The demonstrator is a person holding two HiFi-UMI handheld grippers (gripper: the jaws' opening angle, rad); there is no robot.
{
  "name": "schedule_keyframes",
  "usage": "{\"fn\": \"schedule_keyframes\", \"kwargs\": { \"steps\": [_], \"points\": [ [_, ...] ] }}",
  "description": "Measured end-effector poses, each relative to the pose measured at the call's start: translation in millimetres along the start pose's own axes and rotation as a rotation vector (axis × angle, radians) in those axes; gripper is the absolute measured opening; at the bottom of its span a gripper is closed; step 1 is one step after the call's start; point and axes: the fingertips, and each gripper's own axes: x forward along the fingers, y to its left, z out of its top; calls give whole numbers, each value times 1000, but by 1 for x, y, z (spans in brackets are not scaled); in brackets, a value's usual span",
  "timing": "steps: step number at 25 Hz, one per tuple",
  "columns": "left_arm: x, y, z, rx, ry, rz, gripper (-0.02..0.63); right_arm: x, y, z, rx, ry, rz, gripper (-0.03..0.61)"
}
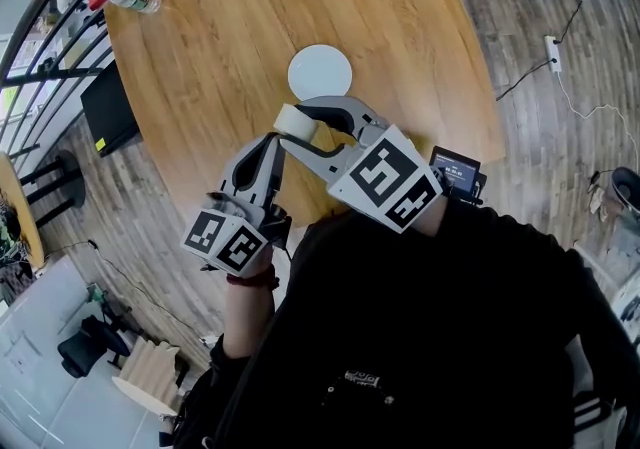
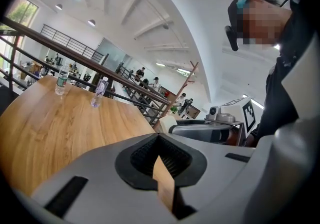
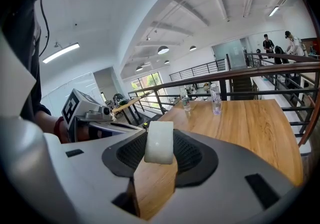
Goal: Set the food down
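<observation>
You held the right tool (image 1: 300,129) clamped on the pale, off-white rounded block of food (image 1: 291,119). In the right gripper view the block (image 3: 159,141) stood upright between the two black ribbed pads, which pressed on its sides. The jaws stood only as far apart as the block was wide.

In the head view the food hung over the oval, light wooden surface (image 1: 220,57), just on your side of the small round white plate (image 1: 320,72). It was not on the plate. Whether it was touching the wood beneath, I could not tell.

Your left tool (image 1: 268,149) sat beside the right one, a little nearer your body, with its tips close to the right tool's lower jaw. In the left gripper view its jaws (image 2: 159,150) met at the tips with nothing between them. Only a thin wedge of the wooden surface showed through behind the pads.

The black-and-white marker cube of the right tool (image 1: 388,177) lay against your black top, and that of the left tool (image 1: 225,240) sat above your wrist.

Two clear plastic bottles (image 3: 185,101) (image 3: 216,103) stood near the far edge of the surface, well apart from the plate, with a black metal railing (image 1: 50,27) behind them.
</observation>
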Motion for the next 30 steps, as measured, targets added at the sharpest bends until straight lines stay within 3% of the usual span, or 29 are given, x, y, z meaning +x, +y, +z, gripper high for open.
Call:
{"fn": "schedule_keyframes", "kwargs": {
  "steps": [5,13,30],
  "points": [
    [1,6,-4,60,28,25,4,11,-4,-2,-12,19,8,176],
    [0,20,-15,37,54,49,3,35,-19,-21,-83,77,-20,176],
    [-5,39,-32,-19,119,107,4,69,-53,-66,-80,134,-105,176]
  ]
}}
